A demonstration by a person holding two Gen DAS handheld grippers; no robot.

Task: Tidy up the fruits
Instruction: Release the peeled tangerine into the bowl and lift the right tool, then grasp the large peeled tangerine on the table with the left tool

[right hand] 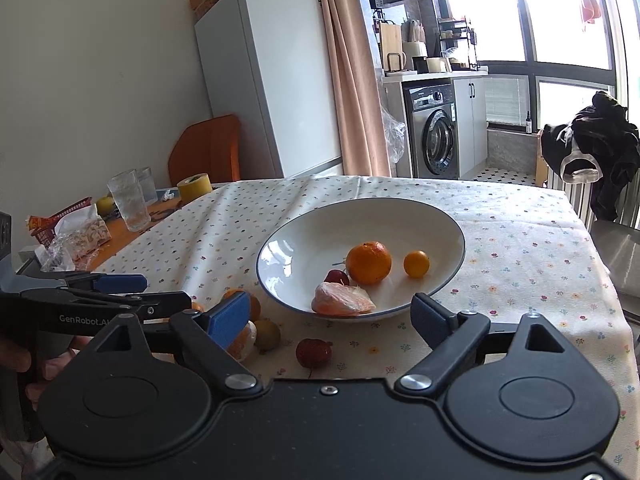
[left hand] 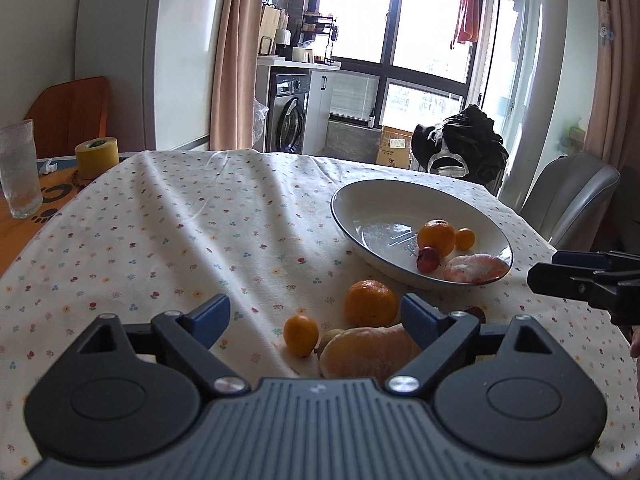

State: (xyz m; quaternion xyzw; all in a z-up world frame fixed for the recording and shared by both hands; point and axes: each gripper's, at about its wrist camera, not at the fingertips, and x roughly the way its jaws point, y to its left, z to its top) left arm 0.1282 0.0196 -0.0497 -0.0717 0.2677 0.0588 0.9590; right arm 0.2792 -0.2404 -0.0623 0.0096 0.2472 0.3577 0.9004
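A white bowl (right hand: 360,205) with a blue rim stands on the flowered tablecloth. It holds an orange (right hand: 368,262), a kumquat (right hand: 416,264), a small red fruit (right hand: 337,277) and a peeled citrus piece (right hand: 342,300). On the cloth in front of the bowl lie a mandarin (left hand: 371,303), a kumquat (left hand: 301,335), a peeled orange (left hand: 370,354), a small brownish fruit (right hand: 267,335) and a red fruit (right hand: 313,352). My left gripper (left hand: 316,316) is open and low over the loose fruits, with the peeled orange between its fingers. My right gripper (right hand: 330,317) is open and empty, near the bowl's front rim.
At the table's left end stand a ribbed glass (left hand: 20,170), a yellow tape roll (left hand: 97,157) and a red basket (right hand: 60,220) with wrappers. An orange chair (left hand: 70,114) is behind that end. A grey chair (left hand: 568,196) sits by the right edge.
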